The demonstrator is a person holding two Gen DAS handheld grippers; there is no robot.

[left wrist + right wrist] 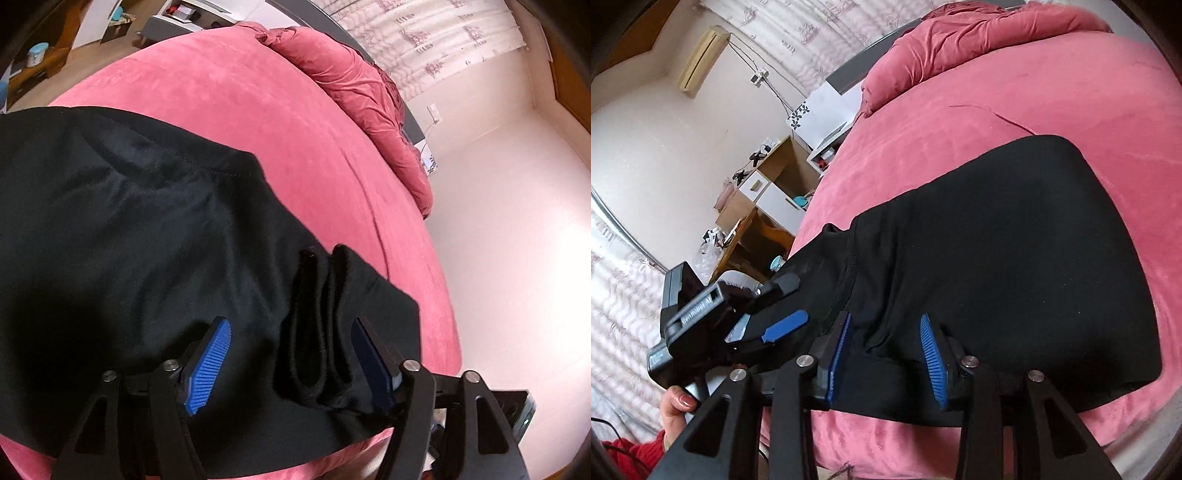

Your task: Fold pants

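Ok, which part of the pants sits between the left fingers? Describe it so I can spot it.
Start at the pink bed; the black pants lie across its near edge. Between the open left gripper stands a bunch of upright stacked folds, ridged, unlike the flat cloth around it.

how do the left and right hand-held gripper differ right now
The left hand-held gripper stands wide open, pads clear of the stacked edges of the black pants between them. The right hand-held gripper stands narrower, straddling a small raised pucker of the pants; whether its pads press it I cannot tell. The left sits at the folded end, the right over a flat stretch. Both have blue ribbed pads and hover low over the pink bed.
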